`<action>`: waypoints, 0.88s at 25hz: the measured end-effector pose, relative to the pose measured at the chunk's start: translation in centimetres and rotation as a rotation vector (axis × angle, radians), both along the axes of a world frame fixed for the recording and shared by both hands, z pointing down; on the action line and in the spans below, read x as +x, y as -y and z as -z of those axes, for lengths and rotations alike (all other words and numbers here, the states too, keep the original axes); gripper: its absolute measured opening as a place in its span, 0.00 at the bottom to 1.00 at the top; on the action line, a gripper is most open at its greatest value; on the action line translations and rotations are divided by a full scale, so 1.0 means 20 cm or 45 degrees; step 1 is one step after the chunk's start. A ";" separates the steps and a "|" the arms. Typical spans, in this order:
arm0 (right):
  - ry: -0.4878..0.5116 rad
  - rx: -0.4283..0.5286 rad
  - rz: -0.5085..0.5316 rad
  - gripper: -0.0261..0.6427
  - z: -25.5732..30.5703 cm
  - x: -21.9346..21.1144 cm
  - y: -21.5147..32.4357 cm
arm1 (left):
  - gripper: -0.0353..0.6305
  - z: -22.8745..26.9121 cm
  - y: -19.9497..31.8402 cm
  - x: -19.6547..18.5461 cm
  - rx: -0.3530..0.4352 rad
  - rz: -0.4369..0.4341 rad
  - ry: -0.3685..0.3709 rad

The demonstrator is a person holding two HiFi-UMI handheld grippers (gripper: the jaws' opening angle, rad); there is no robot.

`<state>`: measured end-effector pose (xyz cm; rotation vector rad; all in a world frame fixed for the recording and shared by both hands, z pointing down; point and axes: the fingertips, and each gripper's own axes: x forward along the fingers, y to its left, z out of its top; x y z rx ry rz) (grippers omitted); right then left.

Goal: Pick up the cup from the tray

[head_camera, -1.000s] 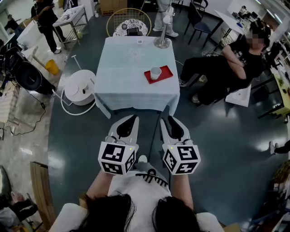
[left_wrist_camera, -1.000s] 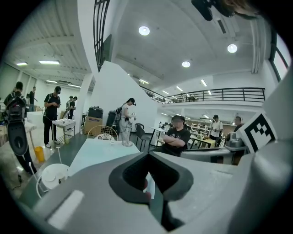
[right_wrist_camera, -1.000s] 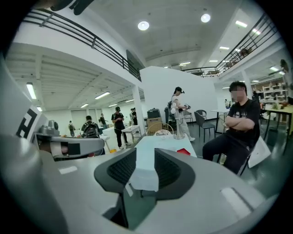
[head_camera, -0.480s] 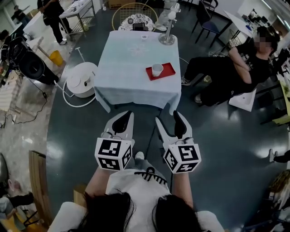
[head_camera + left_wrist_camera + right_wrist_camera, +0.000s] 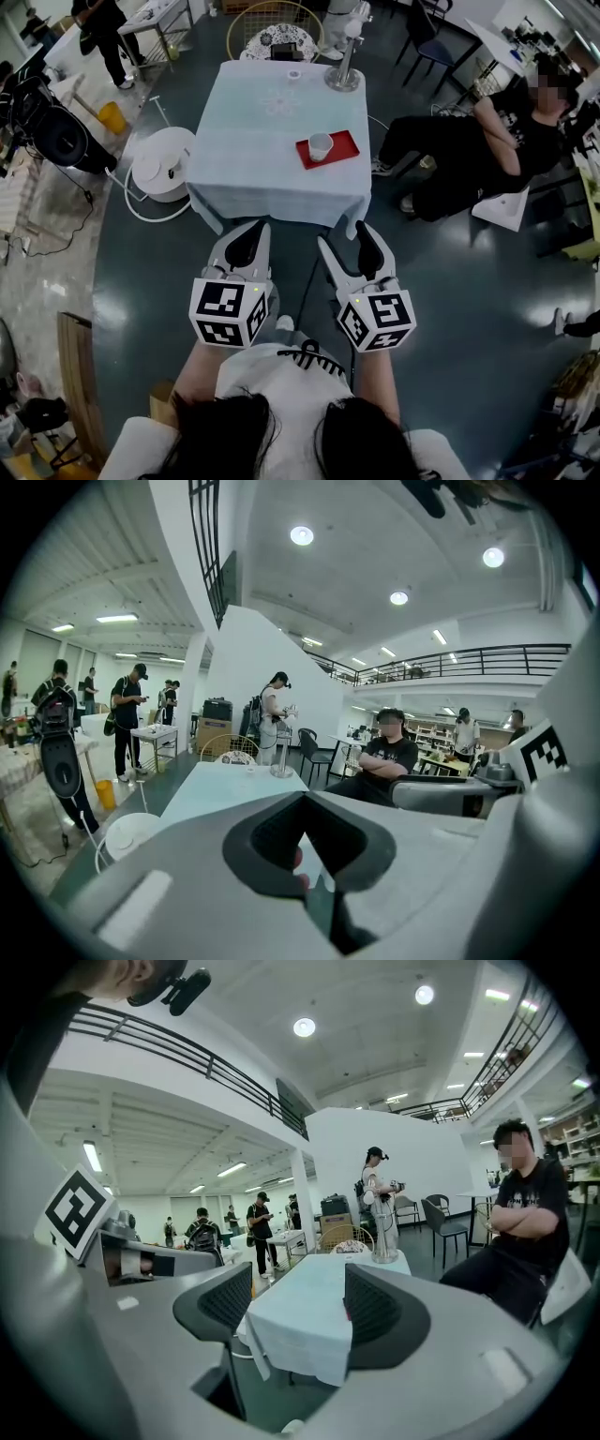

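A white cup (image 5: pixel 321 146) stands upright on a red tray (image 5: pixel 342 145), near the right edge of a table with a pale blue cloth (image 5: pixel 262 141). Both grippers hang in the air short of the table's near edge, well apart from the cup. My left gripper (image 5: pixel 246 246) has its jaws together with nothing in them. My right gripper (image 5: pixel 350 253) is open and empty. In the right gripper view the table (image 5: pixel 300 1316) shows between the pads of the right gripper (image 5: pixel 298 1312). In the left gripper view the left gripper (image 5: pixel 305 841) hides most of the table.
A silver stand (image 5: pixel 343 66) and a small round item (image 5: pixel 293 74) sit at the table's far edge. A person sits in a chair (image 5: pixel 469 141) right of the table. A white round unit (image 5: pixel 161 167) stands at the left, and a wicker chair (image 5: pixel 272 28) behind.
The table and tray have drawn slightly nearer in the head view. Both grippers have shifted a little left and forward. Their jaws stand as before.
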<state>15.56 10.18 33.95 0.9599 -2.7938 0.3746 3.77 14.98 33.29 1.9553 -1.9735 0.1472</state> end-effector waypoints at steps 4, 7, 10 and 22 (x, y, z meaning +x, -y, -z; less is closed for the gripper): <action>-0.038 0.012 0.003 0.50 -0.01 -0.04 0.08 | 0.05 -0.01 0.10 -0.05 -0.003 0.002 -0.013; -0.051 0.037 -0.014 0.51 -0.02 -0.08 0.16 | 0.05 -0.03 0.18 -0.10 -0.004 0.000 -0.016; -0.033 0.067 -0.091 0.58 -0.03 -0.10 0.27 | 0.05 -0.06 0.27 -0.13 -0.017 -0.014 -0.022; -0.100 0.040 -0.161 0.67 -0.12 -0.32 0.61 | 0.05 -0.13 0.66 -0.36 -0.077 -0.092 -0.017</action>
